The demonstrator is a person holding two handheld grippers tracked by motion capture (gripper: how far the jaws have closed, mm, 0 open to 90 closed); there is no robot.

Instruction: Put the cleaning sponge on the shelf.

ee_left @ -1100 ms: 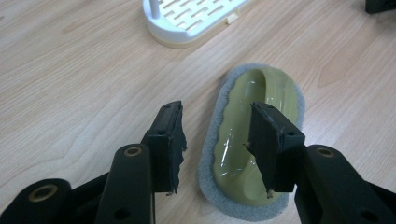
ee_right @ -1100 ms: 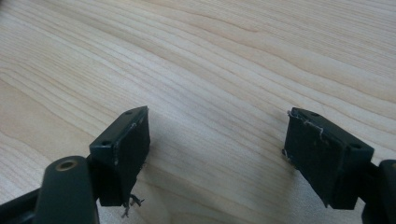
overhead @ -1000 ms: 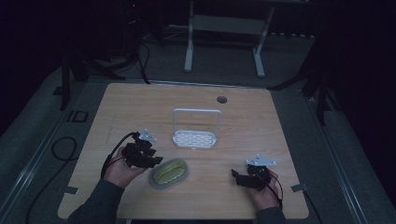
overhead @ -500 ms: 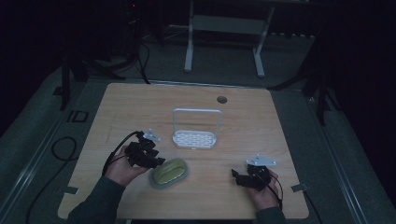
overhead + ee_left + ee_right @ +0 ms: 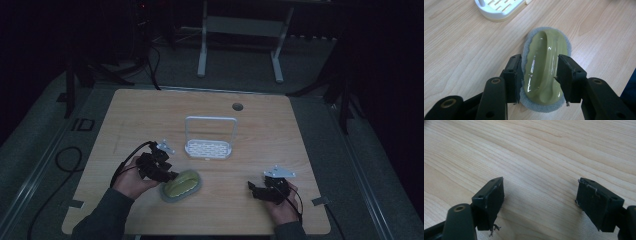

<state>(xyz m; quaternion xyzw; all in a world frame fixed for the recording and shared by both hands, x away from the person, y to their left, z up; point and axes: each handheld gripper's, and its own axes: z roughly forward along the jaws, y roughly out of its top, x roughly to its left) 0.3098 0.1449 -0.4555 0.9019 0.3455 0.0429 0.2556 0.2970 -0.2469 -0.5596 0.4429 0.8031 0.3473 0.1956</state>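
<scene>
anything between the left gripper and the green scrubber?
Nothing visible. The left gripper already straddles the green-handled scrubber, one jaw on each side of the handle; its jaws have just been opening slightly. Bare table around it.

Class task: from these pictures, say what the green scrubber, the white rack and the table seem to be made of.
Scrubber: glossy olive handle, probably hard plastic, since it shows sharp highlights; its grey base looks like fuzzy foam or felt. Rack: smooth matt white, likely plastic. Table: pale wood grain, possibly laminate.
</scene>
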